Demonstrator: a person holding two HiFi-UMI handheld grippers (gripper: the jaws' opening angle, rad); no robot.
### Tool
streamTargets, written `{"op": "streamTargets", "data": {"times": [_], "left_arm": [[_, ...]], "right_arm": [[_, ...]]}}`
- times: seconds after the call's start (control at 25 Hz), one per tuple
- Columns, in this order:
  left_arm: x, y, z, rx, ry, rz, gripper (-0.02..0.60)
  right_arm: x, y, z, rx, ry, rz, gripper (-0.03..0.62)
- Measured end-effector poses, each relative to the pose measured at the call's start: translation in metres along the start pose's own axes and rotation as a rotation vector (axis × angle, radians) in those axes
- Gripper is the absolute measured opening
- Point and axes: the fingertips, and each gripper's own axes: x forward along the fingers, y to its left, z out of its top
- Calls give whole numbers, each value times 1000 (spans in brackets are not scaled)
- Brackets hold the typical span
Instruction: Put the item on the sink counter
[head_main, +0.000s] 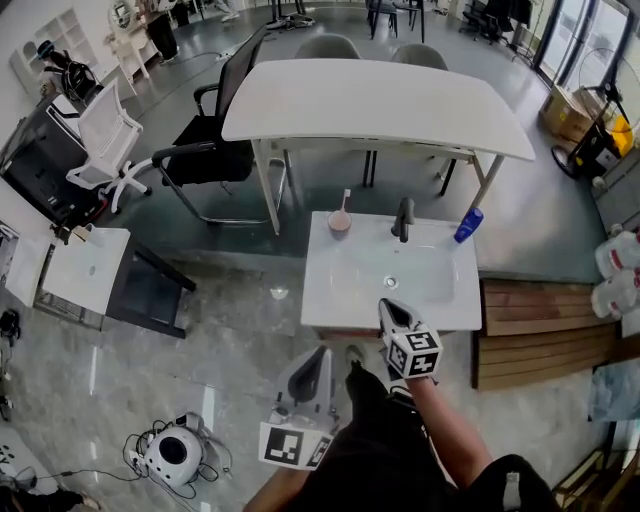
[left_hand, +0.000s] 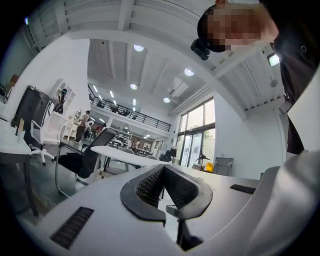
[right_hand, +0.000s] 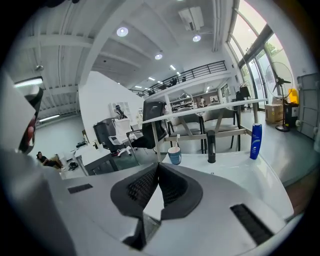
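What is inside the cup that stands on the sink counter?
A toothbrush stands in the cup, its upper end sticking out above the rim. The cup's wall hides the toothbrush's lower part and anything else inside.

A: Bright, even: daylight from tall windows far right, plus round ceiling lights.
B: Shadows soft; white sink counter nearly blown out, floor shows streaky reflections. Both gripper views bend strongly at the edges, corners black.
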Motion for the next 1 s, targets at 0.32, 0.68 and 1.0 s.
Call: {"op": "streamTargets", "data": {"times": [0.32, 0.68, 1.0], "left_arm": [[-90, -38, -6, -25, 23, -29, 15], [-115, -74, -4, -46, 28, -65, 15], [-99, -120, -20, -44, 61, -106, 15]], "right_arm": [[-112, 51, -32, 19, -19, -20, 11], [-194, 54, -33, 24, -51, -59, 11], [-245, 15, -30, 43, -84, -105, 11]]}}
